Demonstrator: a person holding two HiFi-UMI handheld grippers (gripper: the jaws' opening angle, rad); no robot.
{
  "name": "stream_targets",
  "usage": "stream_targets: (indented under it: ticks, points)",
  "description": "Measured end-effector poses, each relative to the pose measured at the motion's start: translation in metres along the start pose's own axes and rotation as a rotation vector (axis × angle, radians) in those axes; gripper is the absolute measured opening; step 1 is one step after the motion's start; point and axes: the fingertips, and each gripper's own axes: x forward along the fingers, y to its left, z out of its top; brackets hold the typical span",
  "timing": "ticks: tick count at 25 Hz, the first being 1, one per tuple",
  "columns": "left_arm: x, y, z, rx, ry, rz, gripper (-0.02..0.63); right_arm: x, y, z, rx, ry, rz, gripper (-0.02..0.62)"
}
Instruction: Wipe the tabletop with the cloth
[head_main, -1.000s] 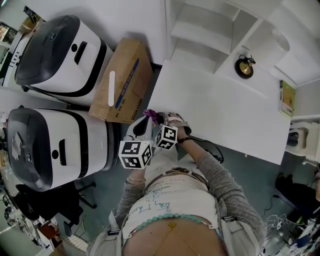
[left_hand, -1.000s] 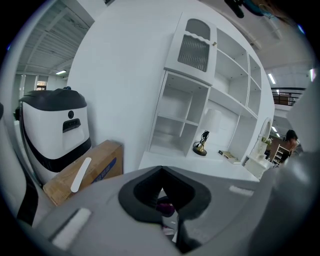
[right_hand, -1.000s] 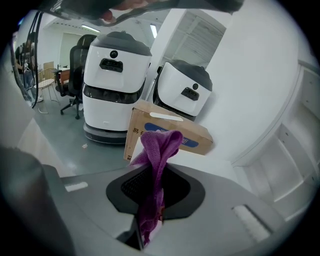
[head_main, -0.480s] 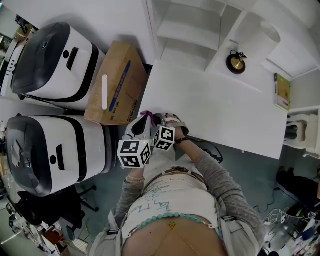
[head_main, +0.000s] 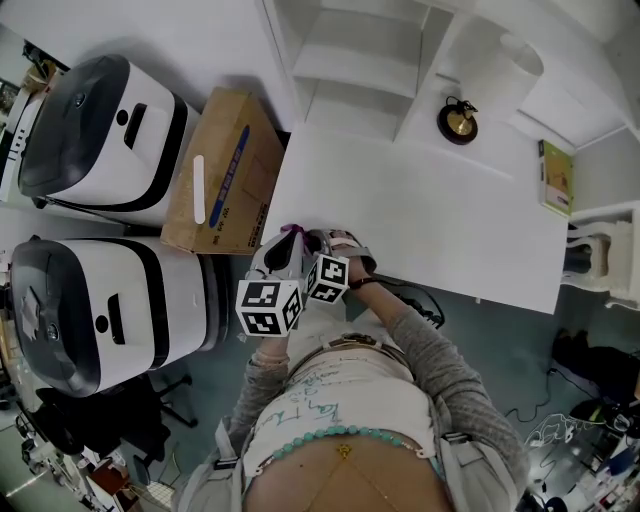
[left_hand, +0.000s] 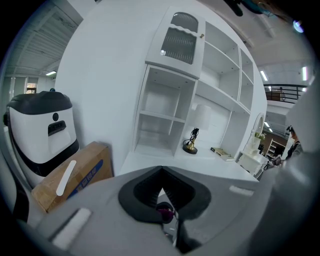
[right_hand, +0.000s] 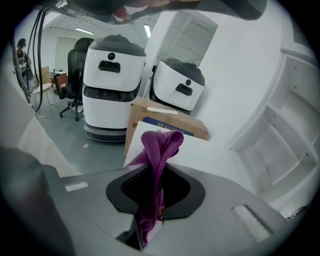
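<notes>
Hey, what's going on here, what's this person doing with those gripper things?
A person stands at the corner of a white table with a gripper in each hand. The right gripper is clamped on a purple cloth, which sticks up past its jaws. The left gripper is close beside it, jaws together; whether it also pinches the cloth is unclear.

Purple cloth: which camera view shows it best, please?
The right gripper view: the purple cloth fills the centre, clamped in the right gripper. The head view shows only a small purple tip at the edge of the table; the left gripper view, a tiny purple spot.
</notes>
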Motion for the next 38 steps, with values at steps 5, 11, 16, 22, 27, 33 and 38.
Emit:
stream_targets:
  ticks: [5, 11, 16, 22, 27, 33, 38]
  points:
    - [0.004, -0.01, -0.001, 0.0, 0.003, -0.004, 0.002, -0.007, -0.002, -0.012, 0.005, 0.01, -0.001, 0.071]
    - [0.011, -0.026, 0.001, 0.007, 0.003, -0.025, 0.002, -0.016, -0.004, -0.029, 0.022, 0.025, -0.011, 0.072]
    - [0.019, -0.042, 0.001, 0.024, 0.014, -0.055, 0.002, -0.022, -0.008, -0.039, 0.033, 0.033, -0.019, 0.072]
    - [0.026, -0.054, 0.004, 0.036, 0.014, -0.079, 0.002, -0.029, -0.01, -0.05, 0.04, 0.045, -0.03, 0.072]
    - [0.032, -0.065, 0.005, 0.047, 0.017, -0.097, 0.002, -0.035, -0.013, -0.06, 0.052, 0.056, -0.036, 0.072]
    - [0.036, -0.077, 0.005, 0.057, 0.019, -0.119, 0.002, -0.042, -0.016, -0.072, 0.071, 0.071, -0.042, 0.072]
    - [0.038, -0.088, 0.004, 0.064, 0.022, -0.139, 0.002, -0.048, -0.018, -0.083, 0.09, 0.083, -0.052, 0.072]
